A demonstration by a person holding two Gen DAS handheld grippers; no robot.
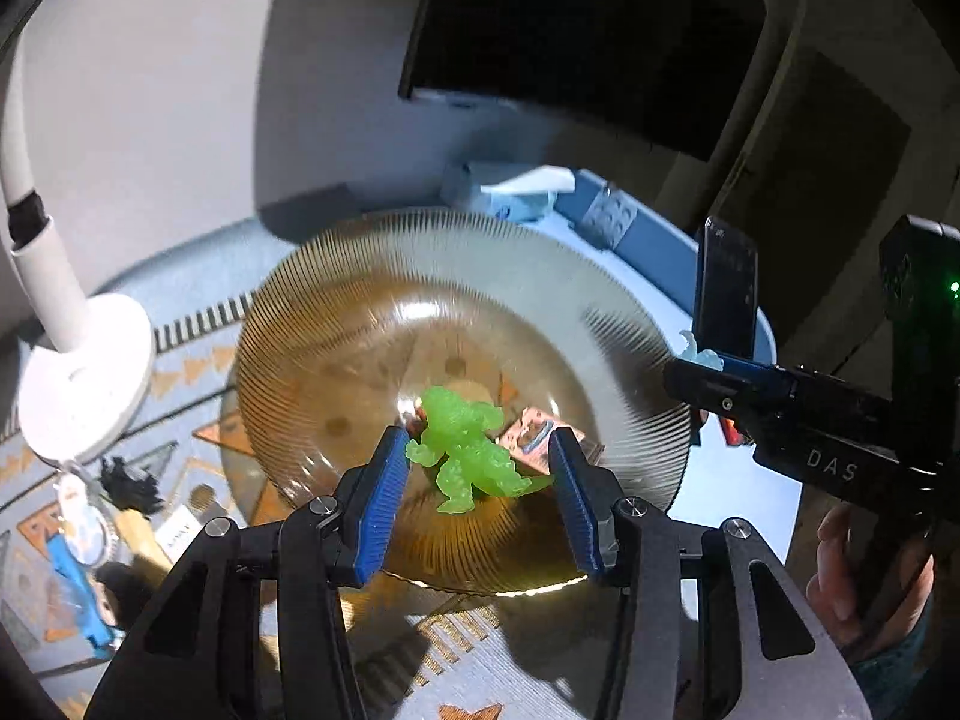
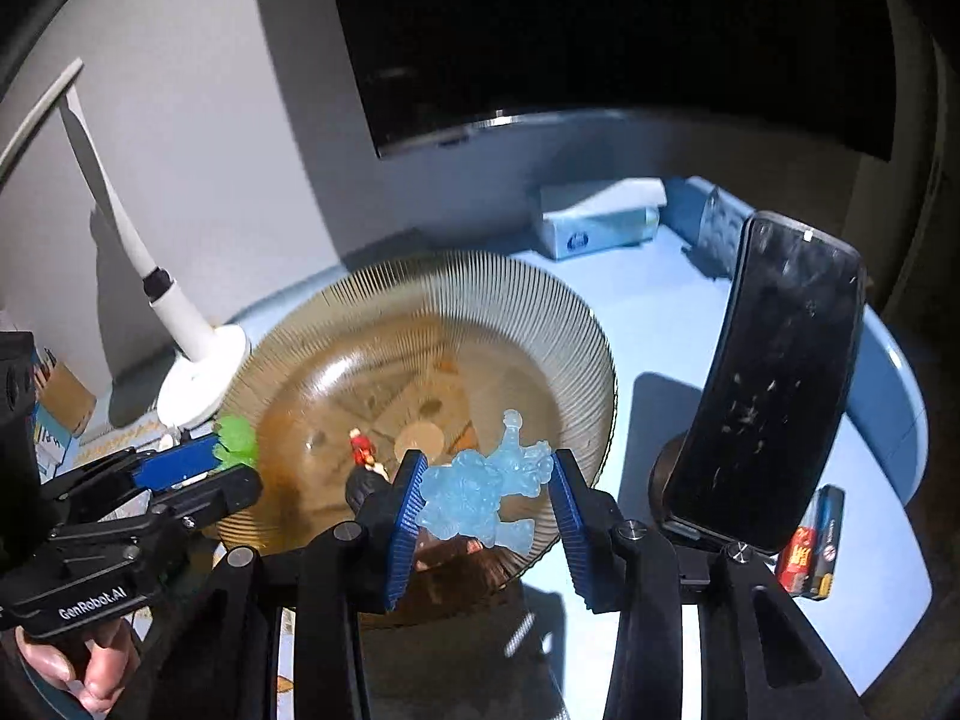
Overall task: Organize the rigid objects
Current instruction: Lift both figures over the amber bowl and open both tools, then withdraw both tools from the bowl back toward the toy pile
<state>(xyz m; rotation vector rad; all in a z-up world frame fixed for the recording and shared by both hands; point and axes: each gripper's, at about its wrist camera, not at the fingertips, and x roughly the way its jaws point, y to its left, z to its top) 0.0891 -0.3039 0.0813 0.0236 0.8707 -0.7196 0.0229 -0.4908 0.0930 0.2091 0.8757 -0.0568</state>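
- Since each figure hangs over the dish already, what matters is the drop: the green translucent figure point(image 1: 465, 450) sits between the jaws of the left gripper point(image 1: 480, 462), above the near half of the amber ribbed glass dish point(image 1: 360, 276).
- It appears pinched at an arm and the tail tip, body roughly upright, long axis running away from the wrist.
- The pale blue translucent figure point(image 2: 486, 483) is pinched likewise in the right gripper point(image 2: 489, 492), sprawled crosswise between the pads, over the dish's near right rim.
- Neither pair of jaws is spread wide; both look closed on their toy.
- A small red figure point(image 2: 362, 450) and a printed cube point(image 1: 531, 435) already lie in the dish, just beyond the toys.
- A white lamp base point(image 1: 84, 372) stands on the worktop left of the dish.
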